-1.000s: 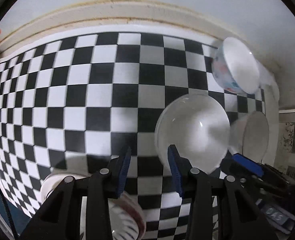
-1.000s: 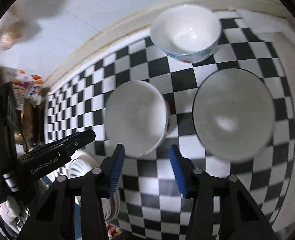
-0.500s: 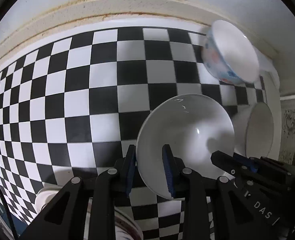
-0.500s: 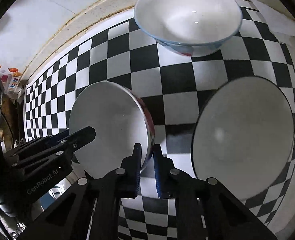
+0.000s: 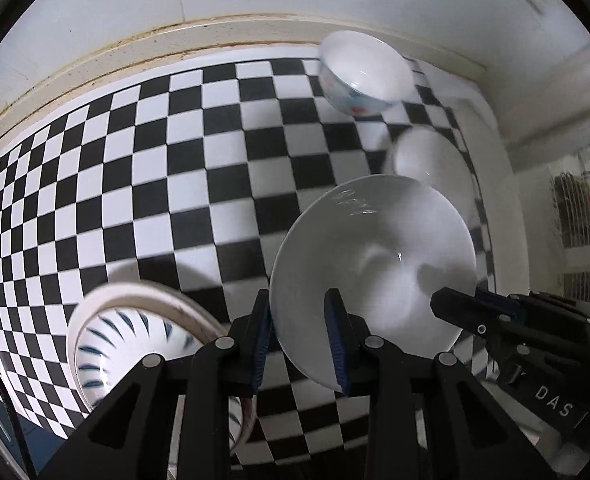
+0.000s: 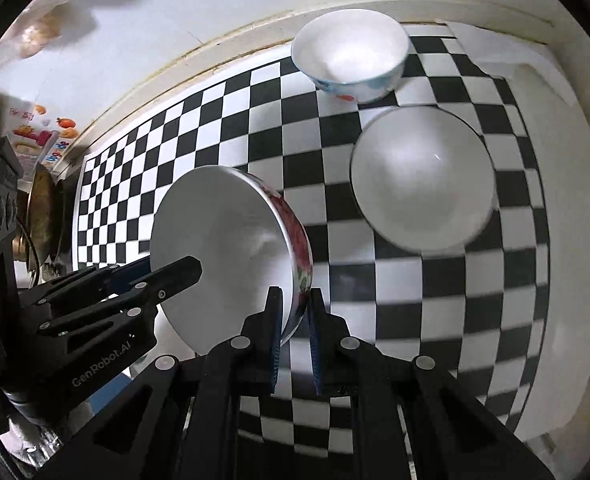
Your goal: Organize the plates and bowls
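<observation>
My left gripper point(image 5: 299, 340) and my right gripper point(image 6: 295, 332) are both shut on one white bowl with a red flower pattern point(image 5: 375, 264), at opposite sides of its rim. It hangs tilted above the checkered cloth; in the right wrist view the bowl point(image 6: 223, 252) shows its patterned outside wall. A plain white bowl point(image 6: 423, 180) sits on the cloth to the right. A white bowl with blue and red marks point(image 6: 351, 52) stands near the back wall, also in the left wrist view point(image 5: 363, 76).
A bowl with blue stripes inside point(image 5: 135, 344) sits at the lower left of the left wrist view. The checkered cloth point(image 5: 135, 160) runs back to a cream ledge point(image 5: 155, 44) and wall. A brass pot point(image 6: 43, 216) and a fruit-printed package point(image 6: 39, 136) stand at the far left.
Both grippers closed on the flowered bowl's rim and lifted it, tilted, off the cloth. The left view has shifted so the striped bowl shows more fully.
</observation>
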`<action>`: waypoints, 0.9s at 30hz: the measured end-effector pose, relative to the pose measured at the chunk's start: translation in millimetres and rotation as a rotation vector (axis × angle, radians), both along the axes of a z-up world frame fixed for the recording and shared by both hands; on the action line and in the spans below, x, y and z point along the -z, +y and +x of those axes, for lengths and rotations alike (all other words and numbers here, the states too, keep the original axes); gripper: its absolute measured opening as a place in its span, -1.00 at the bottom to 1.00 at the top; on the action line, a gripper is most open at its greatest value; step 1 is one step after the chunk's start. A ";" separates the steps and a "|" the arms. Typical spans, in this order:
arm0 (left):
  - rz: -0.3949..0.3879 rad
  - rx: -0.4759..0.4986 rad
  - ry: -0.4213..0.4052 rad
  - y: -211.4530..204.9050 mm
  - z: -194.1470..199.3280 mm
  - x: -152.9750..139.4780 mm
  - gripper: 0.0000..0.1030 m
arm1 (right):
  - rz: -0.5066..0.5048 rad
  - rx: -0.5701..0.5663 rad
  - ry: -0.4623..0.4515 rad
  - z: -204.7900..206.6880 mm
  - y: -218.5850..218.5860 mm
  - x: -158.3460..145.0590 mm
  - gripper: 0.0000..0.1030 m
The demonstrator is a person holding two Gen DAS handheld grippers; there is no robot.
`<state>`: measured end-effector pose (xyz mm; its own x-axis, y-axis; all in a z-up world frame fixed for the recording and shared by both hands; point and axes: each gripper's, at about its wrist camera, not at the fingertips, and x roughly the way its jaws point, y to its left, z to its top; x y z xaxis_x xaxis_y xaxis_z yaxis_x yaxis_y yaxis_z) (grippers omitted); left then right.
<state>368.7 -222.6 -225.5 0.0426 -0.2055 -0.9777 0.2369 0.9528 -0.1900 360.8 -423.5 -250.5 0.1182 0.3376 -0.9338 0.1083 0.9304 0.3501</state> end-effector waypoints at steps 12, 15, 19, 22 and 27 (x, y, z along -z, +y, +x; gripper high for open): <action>-0.002 0.086 0.027 -9.1 -51.8 0.2 -0.53 | 0.014 0.040 0.015 -66.1 -10.1 -6.3 -0.73; 0.002 0.103 0.054 -12.4 -57.9 11.0 -0.53 | 0.025 0.054 0.040 -75.0 -13.8 4.8 -0.73; 0.017 0.121 0.087 -19.6 -62.2 28.8 -0.53 | 0.024 0.067 0.063 -80.1 -18.5 20.9 -0.73; 0.029 0.137 0.108 -25.4 -66.7 42.2 -0.53 | 0.016 0.080 0.086 -82.8 -22.9 35.4 -0.73; 0.039 0.162 0.152 -35.2 -71.3 59.6 -0.53 | 0.011 0.086 0.118 -87.0 -30.6 53.9 -0.73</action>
<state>297.4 -257.9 -285.1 -0.1364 -0.1597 -0.9777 0.3588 0.9119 -0.1990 273.8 -454.1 -304.4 0.0371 0.3414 -0.9392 0.2286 0.9120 0.3406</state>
